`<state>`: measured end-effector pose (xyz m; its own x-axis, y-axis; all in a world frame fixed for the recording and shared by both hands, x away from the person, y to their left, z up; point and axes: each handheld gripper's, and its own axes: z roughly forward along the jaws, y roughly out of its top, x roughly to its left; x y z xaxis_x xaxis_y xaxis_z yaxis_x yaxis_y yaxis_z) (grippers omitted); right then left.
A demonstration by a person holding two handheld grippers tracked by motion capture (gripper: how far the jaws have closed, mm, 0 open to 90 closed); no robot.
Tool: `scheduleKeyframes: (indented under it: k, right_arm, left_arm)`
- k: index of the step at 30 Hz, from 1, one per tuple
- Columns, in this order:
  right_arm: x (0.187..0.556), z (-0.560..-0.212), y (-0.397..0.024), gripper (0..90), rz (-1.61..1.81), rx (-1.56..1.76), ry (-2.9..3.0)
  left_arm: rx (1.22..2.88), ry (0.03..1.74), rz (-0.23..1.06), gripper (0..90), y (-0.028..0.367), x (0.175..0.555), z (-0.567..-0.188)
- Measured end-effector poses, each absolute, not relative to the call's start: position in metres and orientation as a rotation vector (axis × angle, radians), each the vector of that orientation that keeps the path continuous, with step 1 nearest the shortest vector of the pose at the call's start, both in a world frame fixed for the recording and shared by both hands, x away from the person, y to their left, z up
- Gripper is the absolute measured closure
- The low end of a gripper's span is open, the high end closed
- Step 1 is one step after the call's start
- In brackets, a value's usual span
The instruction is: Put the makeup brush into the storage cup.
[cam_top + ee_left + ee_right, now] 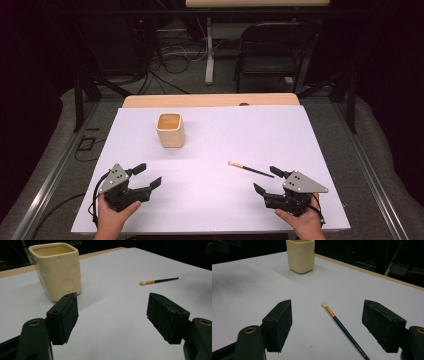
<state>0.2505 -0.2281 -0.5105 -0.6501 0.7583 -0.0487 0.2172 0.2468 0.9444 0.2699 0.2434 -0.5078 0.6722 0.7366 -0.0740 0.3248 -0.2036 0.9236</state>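
While both claws gaped empty, the right gripper point(263, 181) faced the brush point(344, 331). Left gripper point(149, 175) idled near the cup point(170, 129). Next, likely, came closing on the handle.

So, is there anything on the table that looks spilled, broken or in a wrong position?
Nothing stands out. The cream cup stands upright on the white sheet, with no spill around it. The brush lies flat, apart from the cup, in front of the right hand-held gripper. Both it and the left hand-held gripper are open and hold nothing.
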Motion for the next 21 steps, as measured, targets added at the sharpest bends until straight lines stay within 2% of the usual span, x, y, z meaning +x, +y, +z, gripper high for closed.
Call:
scheduleKeyframes:
  k: [12,21]
  right_arm:
    - [0.253,-0.51,-0.224,21.0,1.37,0.887,2.056]
    - [0.258,-0.503,-0.216,23.1,1.31,0.848,2.134]
  left_arm:
    - [1.797,0.857,0.452,23.9,0.244,0.269,-0.505]
    - [1.812,0.851,0.463,24.0,0.243,0.267,-0.505]
